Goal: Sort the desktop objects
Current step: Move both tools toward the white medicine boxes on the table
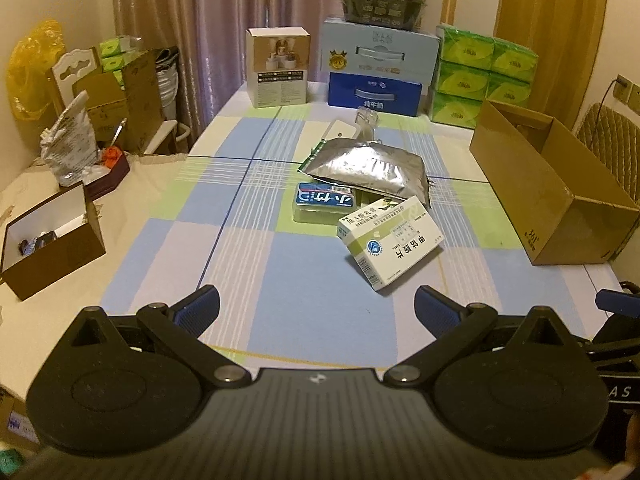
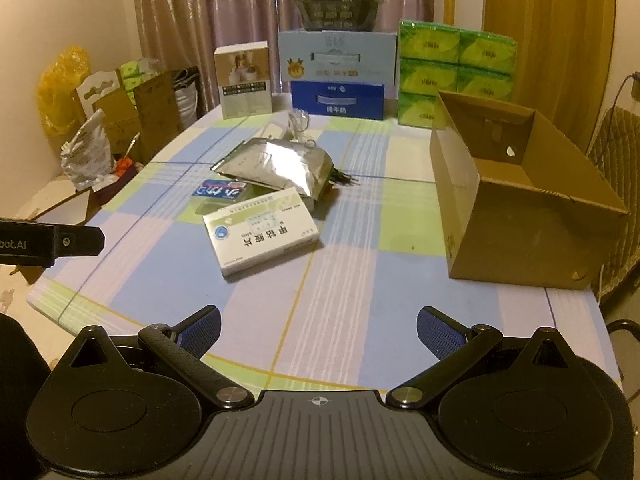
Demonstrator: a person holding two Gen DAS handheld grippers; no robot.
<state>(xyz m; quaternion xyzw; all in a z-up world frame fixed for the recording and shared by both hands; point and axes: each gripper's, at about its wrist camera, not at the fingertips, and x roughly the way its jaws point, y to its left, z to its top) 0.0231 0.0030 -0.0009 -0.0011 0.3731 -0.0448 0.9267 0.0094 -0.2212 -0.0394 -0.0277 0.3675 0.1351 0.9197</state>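
both the left gripper (image 1: 316,308) and the right gripper (image 2: 318,326) hung over the near edge of the checked tablecloth (image 1: 256,264), jaws spread wide with nothing between them. the sorting looked barely begun: the white-and-green medicine box (image 1: 390,240), the small blue-labelled box (image 1: 325,202) and the silver foil pouch (image 1: 370,168) lay heaped together mid-table, the pouch overlapping both. the open cardboard box (image 2: 516,216) at the right edge appeared empty, as far as its interior showed. every item was still left to move.
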